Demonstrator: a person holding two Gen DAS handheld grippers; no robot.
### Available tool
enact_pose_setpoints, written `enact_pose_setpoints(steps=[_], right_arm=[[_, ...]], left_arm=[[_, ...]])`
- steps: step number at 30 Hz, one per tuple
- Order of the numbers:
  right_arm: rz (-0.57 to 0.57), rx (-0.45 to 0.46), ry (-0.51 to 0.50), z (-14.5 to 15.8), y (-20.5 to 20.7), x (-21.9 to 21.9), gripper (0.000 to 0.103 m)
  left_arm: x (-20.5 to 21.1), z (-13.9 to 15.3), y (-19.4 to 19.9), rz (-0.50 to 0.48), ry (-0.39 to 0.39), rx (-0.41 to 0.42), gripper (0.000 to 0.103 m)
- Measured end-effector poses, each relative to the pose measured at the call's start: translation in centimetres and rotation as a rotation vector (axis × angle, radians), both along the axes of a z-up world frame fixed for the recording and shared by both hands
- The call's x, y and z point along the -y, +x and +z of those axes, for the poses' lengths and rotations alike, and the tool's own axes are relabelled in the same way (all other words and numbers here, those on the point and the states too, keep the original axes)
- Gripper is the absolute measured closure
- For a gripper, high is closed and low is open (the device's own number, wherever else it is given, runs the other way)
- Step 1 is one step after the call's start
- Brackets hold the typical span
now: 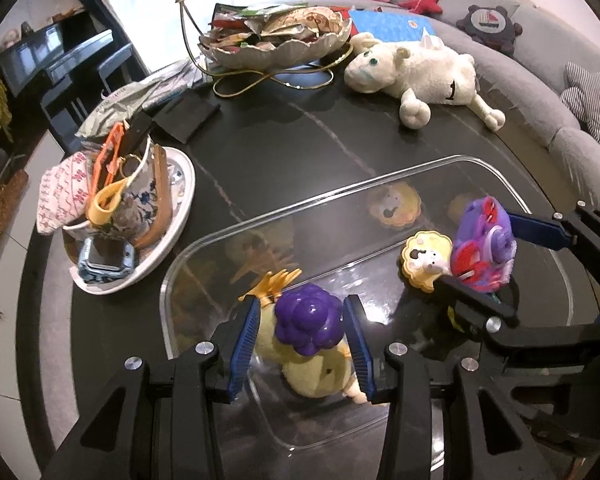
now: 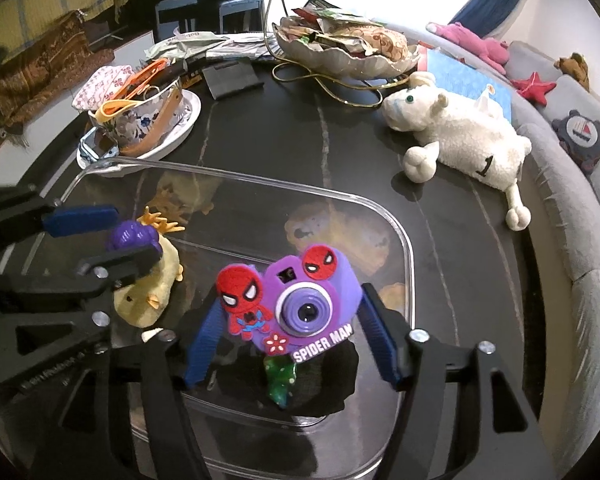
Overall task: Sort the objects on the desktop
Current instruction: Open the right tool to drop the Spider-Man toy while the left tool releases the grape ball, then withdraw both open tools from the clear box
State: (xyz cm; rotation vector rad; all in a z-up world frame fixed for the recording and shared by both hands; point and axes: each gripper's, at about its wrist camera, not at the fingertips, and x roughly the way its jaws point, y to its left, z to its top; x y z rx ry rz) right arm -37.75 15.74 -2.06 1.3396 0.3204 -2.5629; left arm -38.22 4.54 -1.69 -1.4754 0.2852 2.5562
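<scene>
A clear plastic tray [image 1: 340,196] [image 2: 408,248] lies on the dark table. My left gripper [image 1: 304,320] is shut on a purple grape toy [image 1: 309,319] over the tray; a yellow plush chick [image 1: 320,372] lies beneath it in the tray. Both also show in the right wrist view, the grape toy [image 2: 130,236] and the chick [image 2: 150,294]. My right gripper [image 2: 296,316] is shut on a purple Spider-Man toy camera [image 2: 300,304] [image 1: 484,248] above the tray. A yellow lion toy [image 1: 422,258] sits beside the camera. A green toy [image 2: 280,380] lies under the camera.
A white plush sheep [image 1: 416,74] [image 2: 464,136] lies at the table's far side. A white plate [image 1: 172,224] [image 2: 188,120] with a floral cup and clutter stands left. A shell-shaped bowl [image 1: 276,46] [image 2: 340,52] of wrappers stands behind. A grey sofa [image 1: 540,80] curves along the right.
</scene>
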Motion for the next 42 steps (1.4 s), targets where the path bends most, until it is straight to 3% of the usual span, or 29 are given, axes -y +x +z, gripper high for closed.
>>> enact_pose_setpoints(steps=[9,17,28,42], right_arm=[[-0.029,-0.035,-0.06,1.8,1.3,-1.2,0.025],[-0.026,-0.078,-0.076,3.5,4.0,-1.4,0.023],[-0.019,-0.13,-0.101,6.0,8.9,-0.9,0.02],[-0.018,-0.139,-0.145,7.0,15.9,-0.9,0.017]], left_arm=[[0.9,2.1,1.3,0.015,0.053,-0.051,0.047],[0.7,4.2,4.6,-0.01,0.016,-0.138,0.046],[1.6,6.2,9.5,0.006,0.034,-0.17,0.044],[2.2,7.5,17.0,0.031,0.052,-0.185,0.044]])
